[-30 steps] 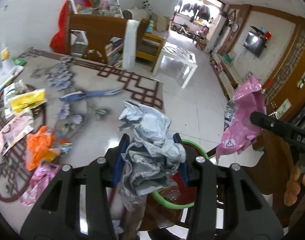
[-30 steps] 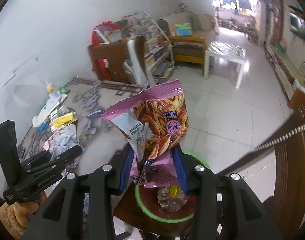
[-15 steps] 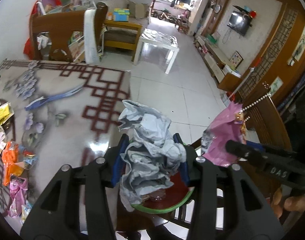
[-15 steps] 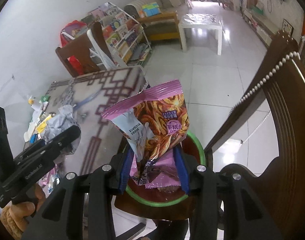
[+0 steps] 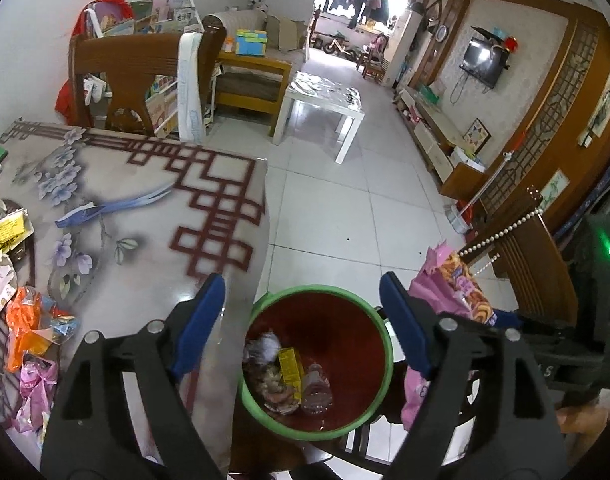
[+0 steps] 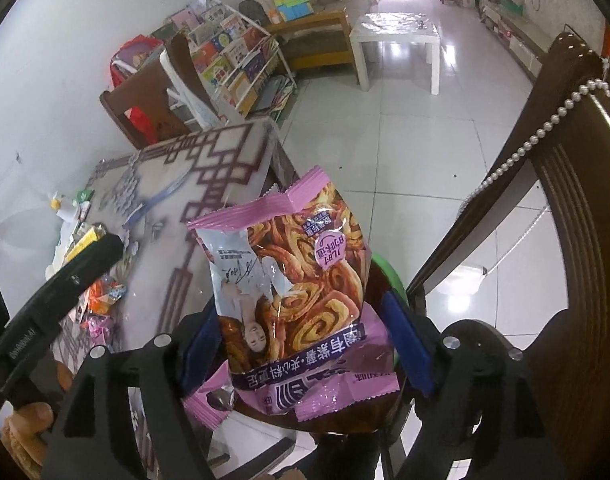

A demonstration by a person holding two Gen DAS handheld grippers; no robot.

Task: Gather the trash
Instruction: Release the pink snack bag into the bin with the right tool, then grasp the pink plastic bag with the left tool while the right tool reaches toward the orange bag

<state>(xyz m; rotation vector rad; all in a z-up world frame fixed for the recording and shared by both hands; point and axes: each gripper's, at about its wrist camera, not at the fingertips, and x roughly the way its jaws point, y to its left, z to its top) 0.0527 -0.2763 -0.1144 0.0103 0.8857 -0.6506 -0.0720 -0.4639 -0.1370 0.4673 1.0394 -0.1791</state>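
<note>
Right wrist: snack bag (image 6: pixel 289 280) over most of green-rimmed bin (image 6: pixel 389 276).

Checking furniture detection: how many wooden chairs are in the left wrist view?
2. One wooden chair stands at the table's far end, a white cloth draped over its back. The other is at right beside the bin, beads hung on it. Others may be hidden.

White tiled floor (image 5: pixel 337 208), white side table (image 5: pixel 325 96), wall television (image 5: pixel 483 62), bookshelf (image 6: pixel 233 60)

Both wrist views look down, sharing the bin (image 5: pixel 379 332)
</note>
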